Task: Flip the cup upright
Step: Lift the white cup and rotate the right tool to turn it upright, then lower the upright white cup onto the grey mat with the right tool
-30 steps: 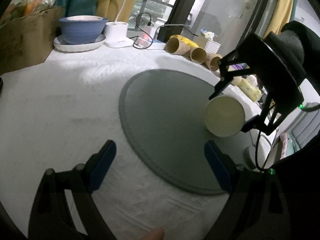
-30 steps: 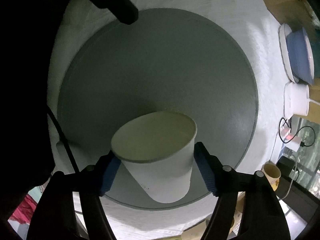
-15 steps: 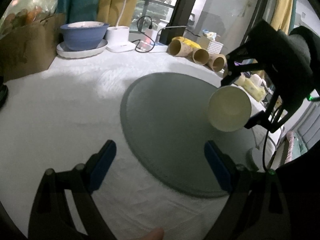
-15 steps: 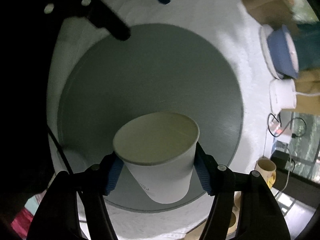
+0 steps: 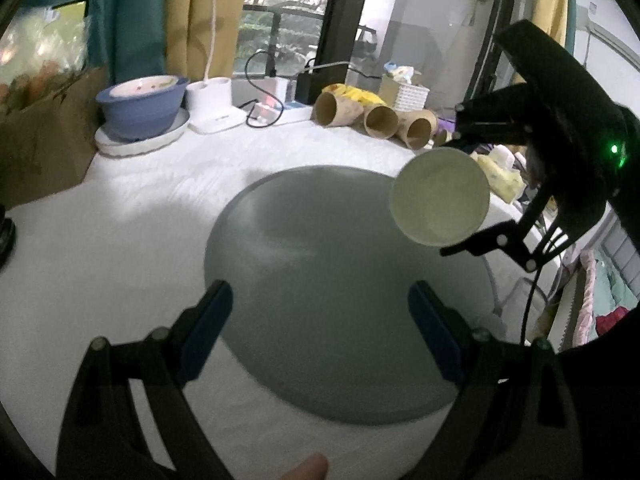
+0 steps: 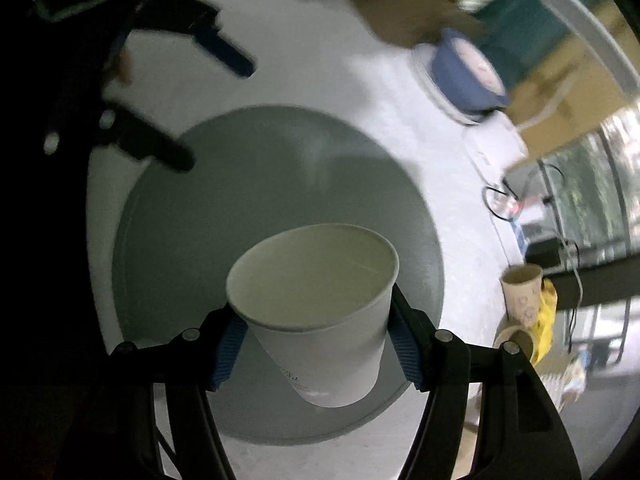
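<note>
A white paper cup [image 6: 320, 312] is held between the blue pads of my right gripper [image 6: 316, 344], which is shut on its side. The cup hangs in the air above the round grey mat [image 6: 200, 200], its open mouth tilted away from the gripper. In the left wrist view the cup [image 5: 440, 196] shows its mouth at the right, above the mat's [image 5: 320, 280] far right edge, clamped by the right gripper [image 5: 460, 196]. My left gripper [image 5: 320, 332] is open and empty, low over the mat's near edge.
A blue bowl on a white plate [image 5: 142, 112] and a white box [image 5: 212, 108] stand at the back left. Brown paper cups [image 5: 376, 120] lie on their sides at the back. Cables and a charger [image 5: 280, 96] lie behind. A cardboard box [image 5: 44, 128] stands at the left.
The right gripper has lifted the cup up off the mat and turned it, so its mouth points more sideways and upward. The left gripper has stayed open in place.
</note>
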Demonstrator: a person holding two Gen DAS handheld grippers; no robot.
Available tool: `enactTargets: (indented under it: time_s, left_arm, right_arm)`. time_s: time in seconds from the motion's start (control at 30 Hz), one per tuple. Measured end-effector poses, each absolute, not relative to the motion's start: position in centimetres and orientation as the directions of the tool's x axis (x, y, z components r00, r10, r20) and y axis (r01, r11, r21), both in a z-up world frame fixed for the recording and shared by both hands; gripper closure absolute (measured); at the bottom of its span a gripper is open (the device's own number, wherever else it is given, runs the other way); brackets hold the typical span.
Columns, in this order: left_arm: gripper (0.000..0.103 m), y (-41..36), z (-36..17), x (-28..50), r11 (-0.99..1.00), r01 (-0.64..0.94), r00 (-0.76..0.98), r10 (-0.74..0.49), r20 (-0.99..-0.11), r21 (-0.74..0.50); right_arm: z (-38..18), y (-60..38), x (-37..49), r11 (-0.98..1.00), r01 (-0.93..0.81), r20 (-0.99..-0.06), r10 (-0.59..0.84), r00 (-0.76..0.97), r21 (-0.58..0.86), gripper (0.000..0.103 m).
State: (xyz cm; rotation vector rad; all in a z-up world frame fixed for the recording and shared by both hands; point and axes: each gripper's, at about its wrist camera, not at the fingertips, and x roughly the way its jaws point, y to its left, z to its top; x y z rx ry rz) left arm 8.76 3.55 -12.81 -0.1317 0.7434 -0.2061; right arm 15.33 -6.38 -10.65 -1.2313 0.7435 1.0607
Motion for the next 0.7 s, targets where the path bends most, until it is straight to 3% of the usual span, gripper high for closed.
enactTargets:
  time_s: [0.3,0.5,0.7]
  left_arm:
    - [0.012,1.6,-11.5,10.1,0.976,0.160,0.728,-0.220,-0.649,-0.151]
    - [0.012,1.8,-10.7,11.8,0.978,0.155,0.749,-0.208,-0.629,-0.139]
    - [0.012,2.7,-9.9,13.7,0.976,0.155,0.773,-0.215,-0.596,-0.152]
  right_arm:
    - [-8.4,-9.3,15.6,0.273,-0.901,-0.816,0.393,0.424,-0.337,0.035]
    - [-6.6,-10.5,17.2,0.490,-0.840,-0.706,0.508,0.493,-0.234,0.035]
    - [-6.2,-10.5,18.0,0.584,-0.802,-0.638,0.571,0.517,-0.128,0.035]
